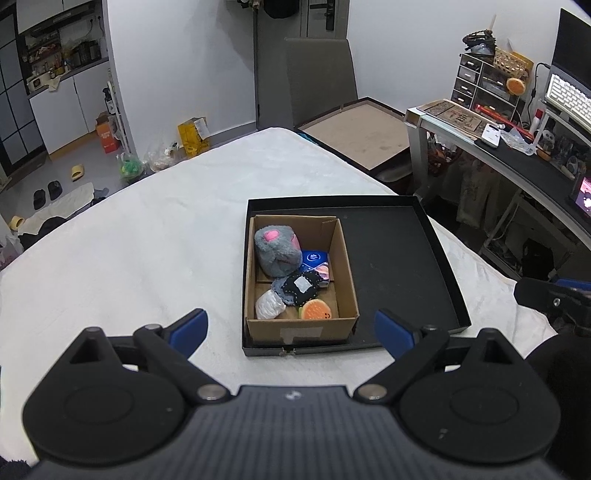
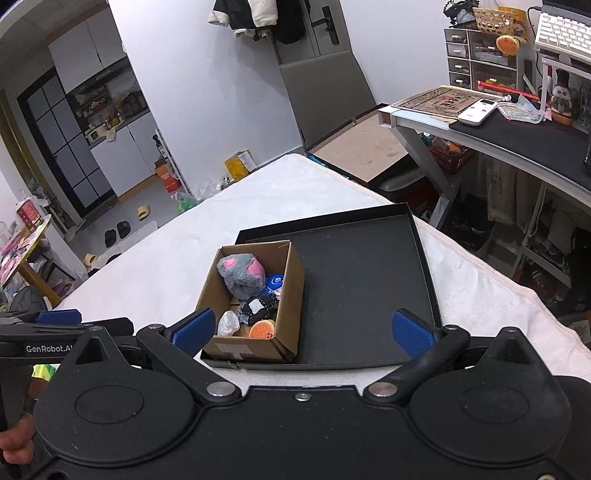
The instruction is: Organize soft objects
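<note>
A lived-in home, a small flat with one room serving for sleep, work and cooking. Ahead of the claws lies a bed (image 1: 155, 236) under a white cover. Beyond it to the left, slippers (image 1: 77, 171) and shoes (image 1: 47, 192) sit on the grey floor by a kitchen nook with white cabinets (image 1: 61, 110) and crowded shelves (image 1: 62, 51). Straight ahead a grey chair (image 2: 321, 92) stands by a door (image 2: 325, 22) hung with clothes (image 2: 255, 14). To the right a cluttered desk (image 2: 517, 136) carries a keyboard (image 2: 565, 29), small drawers (image 2: 460, 59), a remote (image 2: 476, 110) and a panda figure (image 2: 561, 98).
</note>
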Demonstrator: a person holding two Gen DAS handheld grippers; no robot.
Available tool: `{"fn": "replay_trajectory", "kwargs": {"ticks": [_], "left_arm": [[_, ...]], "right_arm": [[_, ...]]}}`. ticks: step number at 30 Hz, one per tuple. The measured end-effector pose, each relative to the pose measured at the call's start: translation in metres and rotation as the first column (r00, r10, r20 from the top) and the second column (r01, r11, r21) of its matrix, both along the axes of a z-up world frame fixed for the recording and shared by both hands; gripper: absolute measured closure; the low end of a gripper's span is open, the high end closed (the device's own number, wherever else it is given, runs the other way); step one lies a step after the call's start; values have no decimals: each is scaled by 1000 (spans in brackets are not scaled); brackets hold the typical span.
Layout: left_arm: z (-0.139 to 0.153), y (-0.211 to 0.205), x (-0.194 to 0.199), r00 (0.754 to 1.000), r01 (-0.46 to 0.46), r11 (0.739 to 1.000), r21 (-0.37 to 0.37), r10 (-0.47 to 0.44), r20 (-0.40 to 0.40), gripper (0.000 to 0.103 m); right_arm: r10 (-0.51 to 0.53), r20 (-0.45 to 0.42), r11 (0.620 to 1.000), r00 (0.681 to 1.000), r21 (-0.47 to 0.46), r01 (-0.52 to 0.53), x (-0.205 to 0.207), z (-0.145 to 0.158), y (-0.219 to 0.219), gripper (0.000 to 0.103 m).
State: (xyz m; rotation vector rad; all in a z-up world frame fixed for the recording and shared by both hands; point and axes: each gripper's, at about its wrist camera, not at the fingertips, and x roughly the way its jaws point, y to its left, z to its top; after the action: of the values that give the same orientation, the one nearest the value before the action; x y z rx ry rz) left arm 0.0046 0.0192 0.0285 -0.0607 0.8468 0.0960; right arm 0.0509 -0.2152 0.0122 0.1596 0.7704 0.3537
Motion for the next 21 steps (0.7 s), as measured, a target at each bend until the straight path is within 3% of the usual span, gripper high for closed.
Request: {"fn": "replay_trajectory", "kwargs": {"ticks": [21], "left_arm": [[-3, 0, -11, 1000, -23, 1000, -6, 23, -9, 7]], "right_arm": [[23, -6, 999, 1000, -21, -23, -9, -1, -3, 0]]}}
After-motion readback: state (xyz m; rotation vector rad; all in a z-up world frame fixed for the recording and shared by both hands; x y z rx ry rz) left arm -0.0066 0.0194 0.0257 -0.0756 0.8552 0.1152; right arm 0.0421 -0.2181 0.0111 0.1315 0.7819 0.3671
